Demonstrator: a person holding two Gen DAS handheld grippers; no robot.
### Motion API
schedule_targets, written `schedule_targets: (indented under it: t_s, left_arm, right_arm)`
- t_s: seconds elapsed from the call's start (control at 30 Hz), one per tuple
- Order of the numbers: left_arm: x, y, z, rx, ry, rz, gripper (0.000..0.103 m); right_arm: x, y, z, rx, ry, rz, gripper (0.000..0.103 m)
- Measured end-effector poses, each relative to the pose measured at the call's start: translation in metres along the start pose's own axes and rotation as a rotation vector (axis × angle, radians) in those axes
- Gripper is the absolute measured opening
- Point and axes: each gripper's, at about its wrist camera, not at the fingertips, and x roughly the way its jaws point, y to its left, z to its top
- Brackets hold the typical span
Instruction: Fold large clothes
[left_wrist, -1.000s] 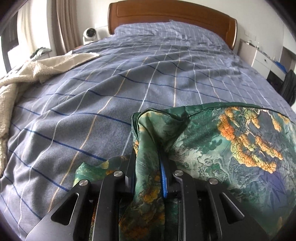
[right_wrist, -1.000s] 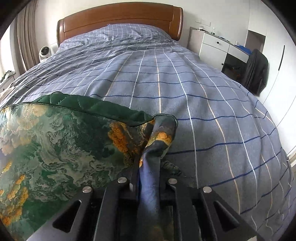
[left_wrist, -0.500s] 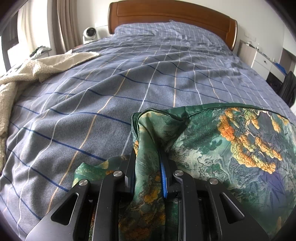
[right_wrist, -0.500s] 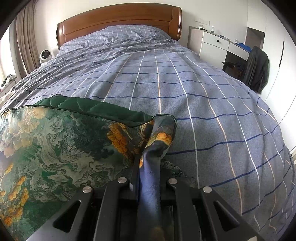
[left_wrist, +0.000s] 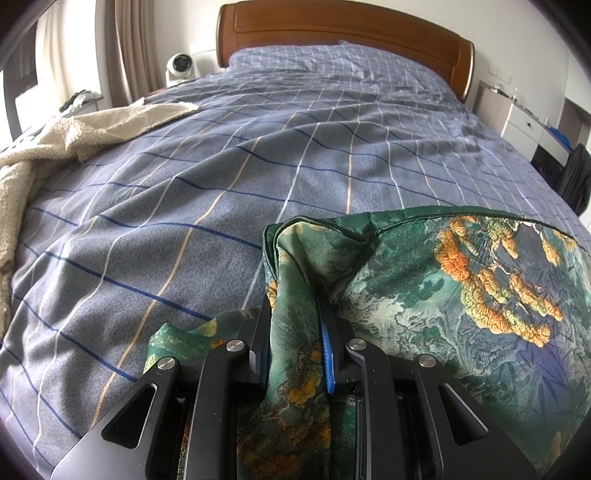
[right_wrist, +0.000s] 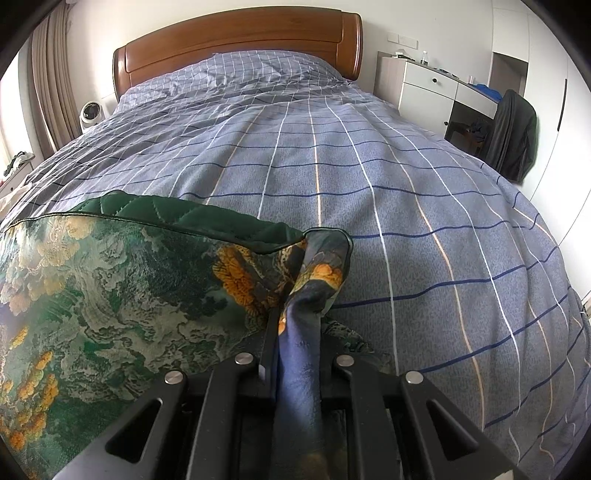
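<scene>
A large green garment (left_wrist: 461, 288) printed with orange and teal landscape patterns, lined in quilted dark green (right_wrist: 155, 214), lies stretched over the near part of the bed between both grippers. My left gripper (left_wrist: 295, 314) is shut on the garment's left corner, a bunched fold of cloth pinched between its black fingers. My right gripper (right_wrist: 295, 321) is shut on the right corner of the same garment (right_wrist: 110, 295), the cloth squeezed into a narrow bluish strip between its fingers. The fingertips of both are buried in fabric.
The bed wears a blue-grey checked cover (left_wrist: 258, 166) and a wooden headboard (right_wrist: 236, 40) at the far end. A cream fleece blanket (left_wrist: 55, 147) lies on the left side. White drawers (right_wrist: 428, 88) and a dark jacket on a chair (right_wrist: 513, 136) stand at the right.
</scene>
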Motion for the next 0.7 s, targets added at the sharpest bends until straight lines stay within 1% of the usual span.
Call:
schedule_targets:
  t_s: [0.17, 0.2, 0.27, 0.3, 0.33, 0.37, 0.4, 0.43, 0.47, 0.5, 0.53, 0.57, 0.6, 0.63, 0.7]
  left_arm:
    - [0.000, 0.001, 0.000, -0.001, 0.000, -0.001, 0.022]
    - [-0.001, 0.001, 0.000, -0.005, -0.002, 0.000, 0.025]
    - [-0.005, 0.003, 0.001, -0.022, -0.006, 0.011, 0.036]
    - [-0.008, 0.005, 0.001, -0.043, -0.005, 0.025, 0.049]
    - [-0.011, 0.008, 0.000, -0.064, 0.000, 0.033, 0.067]
    - [-0.015, 0.012, 0.002, -0.089, 0.012, 0.035, 0.075]
    - [-0.021, 0.017, 0.005, -0.112, 0.032, 0.008, 0.082]
    - [-0.028, 0.020, 0.008, -0.117, 0.043, -0.015, 0.083]
    - [-0.037, 0.023, 0.010, -0.116, 0.051, -0.020, 0.083]
    - [-0.053, 0.024, 0.013, -0.105, 0.042, -0.016, 0.083]
    - [-0.067, 0.025, 0.014, -0.088, 0.015, -0.022, 0.083]
    - [-0.082, 0.022, 0.015, -0.067, -0.017, -0.029, 0.084]
    - [-0.103, 0.014, 0.016, -0.036, -0.057, -0.036, 0.085]
    - [-0.115, 0.007, 0.016, -0.014, -0.079, -0.050, 0.088]
    - [-0.141, -0.024, 0.019, 0.058, -0.116, -0.112, 0.091]
  right_arm:
    - [0.000, 0.000, 0.000, 0.001, 0.000, 0.001, 0.014]
    - [0.000, -0.001, 0.000, 0.003, 0.000, 0.004, 0.014]
    - [-0.001, -0.004, 0.000, 0.016, -0.002, 0.022, 0.015]
    - [-0.003, -0.007, 0.001, 0.029, -0.008, 0.036, 0.016]
    - [-0.005, -0.011, 0.001, 0.045, -0.016, 0.054, 0.018]
    - [-0.008, -0.016, 0.002, 0.068, -0.023, 0.083, 0.019]
    - [-0.011, -0.023, 0.003, 0.096, -0.018, 0.123, 0.020]
    - [-0.012, -0.029, 0.006, 0.119, -0.007, 0.150, 0.023]
    - [-0.015, -0.037, 0.009, 0.147, 0.006, 0.181, 0.036]
    - [-0.022, -0.047, 0.014, 0.183, 0.011, 0.204, 0.046]
    - [-0.030, -0.054, 0.016, 0.198, -0.003, 0.208, 0.060]
    - [-0.040, -0.060, 0.018, 0.206, -0.030, 0.204, 0.062]
    - [-0.057, -0.068, 0.021, 0.207, -0.074, 0.186, 0.062]
    - [-0.066, -0.072, 0.022, 0.208, -0.093, 0.170, 0.062]
    - [-0.088, -0.078, 0.025, 0.215, -0.121, 0.150, 0.062]
